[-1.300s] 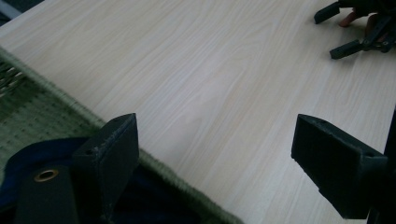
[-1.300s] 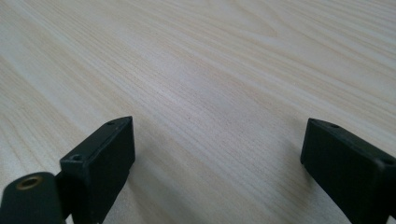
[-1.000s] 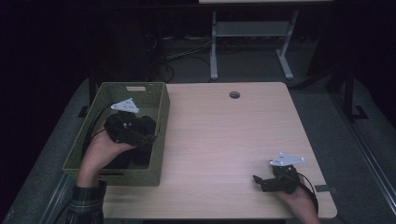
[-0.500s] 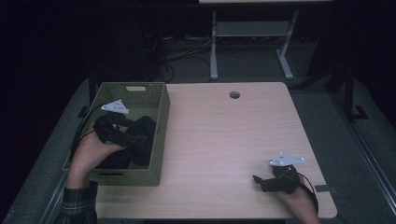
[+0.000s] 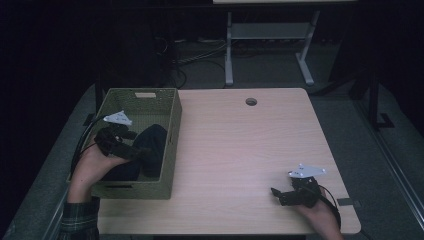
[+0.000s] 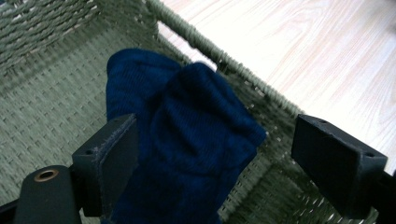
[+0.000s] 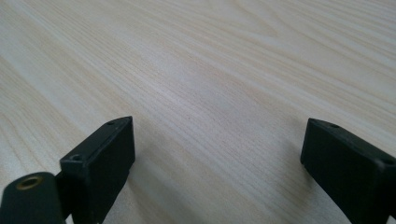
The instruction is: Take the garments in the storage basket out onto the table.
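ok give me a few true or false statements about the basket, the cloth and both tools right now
1. The dark blue cloth lies inside the green woven basket. True.
2. The left tool is clamped shut on the cloth. False: its jaws stand open, with the cloth between them.
3. The right tool is open above bare table. True.
4. The basket stands at the table's right edge. False: it is at the left edge.
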A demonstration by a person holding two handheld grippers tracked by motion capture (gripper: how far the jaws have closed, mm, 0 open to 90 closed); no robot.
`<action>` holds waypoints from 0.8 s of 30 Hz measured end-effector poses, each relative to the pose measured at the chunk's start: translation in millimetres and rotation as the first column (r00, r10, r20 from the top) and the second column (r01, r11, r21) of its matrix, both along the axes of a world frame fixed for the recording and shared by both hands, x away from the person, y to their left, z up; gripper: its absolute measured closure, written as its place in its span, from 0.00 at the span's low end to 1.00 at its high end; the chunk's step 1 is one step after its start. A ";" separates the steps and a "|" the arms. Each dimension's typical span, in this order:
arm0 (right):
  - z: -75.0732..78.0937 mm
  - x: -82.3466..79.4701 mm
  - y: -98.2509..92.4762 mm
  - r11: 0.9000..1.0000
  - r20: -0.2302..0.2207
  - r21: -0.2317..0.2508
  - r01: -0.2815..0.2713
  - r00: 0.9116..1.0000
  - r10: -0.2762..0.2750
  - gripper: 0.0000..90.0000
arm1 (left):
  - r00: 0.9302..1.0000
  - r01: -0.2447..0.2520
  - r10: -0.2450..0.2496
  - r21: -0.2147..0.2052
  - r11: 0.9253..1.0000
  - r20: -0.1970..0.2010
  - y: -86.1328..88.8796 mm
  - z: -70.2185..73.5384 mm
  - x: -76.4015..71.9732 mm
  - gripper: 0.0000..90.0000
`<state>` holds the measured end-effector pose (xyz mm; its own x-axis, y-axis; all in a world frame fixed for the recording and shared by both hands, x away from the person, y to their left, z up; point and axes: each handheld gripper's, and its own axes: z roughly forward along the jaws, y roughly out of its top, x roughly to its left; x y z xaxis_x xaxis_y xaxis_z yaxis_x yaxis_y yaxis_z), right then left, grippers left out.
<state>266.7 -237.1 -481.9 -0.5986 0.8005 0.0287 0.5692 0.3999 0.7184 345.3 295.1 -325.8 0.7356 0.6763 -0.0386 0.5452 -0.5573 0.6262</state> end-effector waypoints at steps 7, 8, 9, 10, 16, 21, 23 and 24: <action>0.1 -0.2 0.1 1.000 -0.003 0.001 -0.001 1.000 0.001 0.11 | 1.000 -0.019 0.019 0.006 1.000 -0.024 10.9 -7.9 1.0 0.16; 0.1 -0.3 0.2 1.000 -0.003 0.002 -0.001 1.000 0.001 0.11 | 0.999 -0.023 0.023 0.005 1.000 -0.026 12.3 -9.0 1.3 0.16; 0.2 -0.3 0.2 1.000 -0.004 0.003 -0.001 1.000 0.001 0.11 | 0.999 -0.024 0.024 0.004 1.000 -0.030 13.3 -9.9 1.8 0.16; 0.2 -0.3 0.2 1.000 -0.004 0.003 -0.001 1.000 0.001 0.11 | 0.999 -0.026 0.027 0.006 1.000 -0.037 14.5 -11.5 2.5 0.16; 0.1 -0.3 0.3 1.000 -0.004 0.002 -0.002 1.000 0.002 0.11 | 0.997 -0.029 0.030 0.018 0.999 -0.067 19.1 -20.2 7.0 0.16; 0.1 -0.3 0.3 1.000 -0.003 0.001 -0.002 1.000 0.002 0.11 | 0.996 -0.023 0.026 0.038 0.999 -0.087 18.4 -24.2 8.6 0.16; 0.1 -0.3 0.3 1.000 -0.003 0.001 -0.003 1.000 0.003 0.11 | 0.995 -0.013 0.018 0.053 0.999 -0.098 17.7 -26.0 8.8 0.23; 0.1 -0.3 0.3 1.000 -0.003 0.001 -0.003 1.000 0.003 0.11 | 0.995 -0.014 0.020 0.056 0.998 -0.100 17.8 -26.6 9.2 0.24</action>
<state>266.3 -236.8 -481.8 -0.6008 0.7988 0.0316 0.5704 0.4007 0.7170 354.5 312.9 -352.4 0.7183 0.6918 -0.0740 0.6134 -0.5795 0.5366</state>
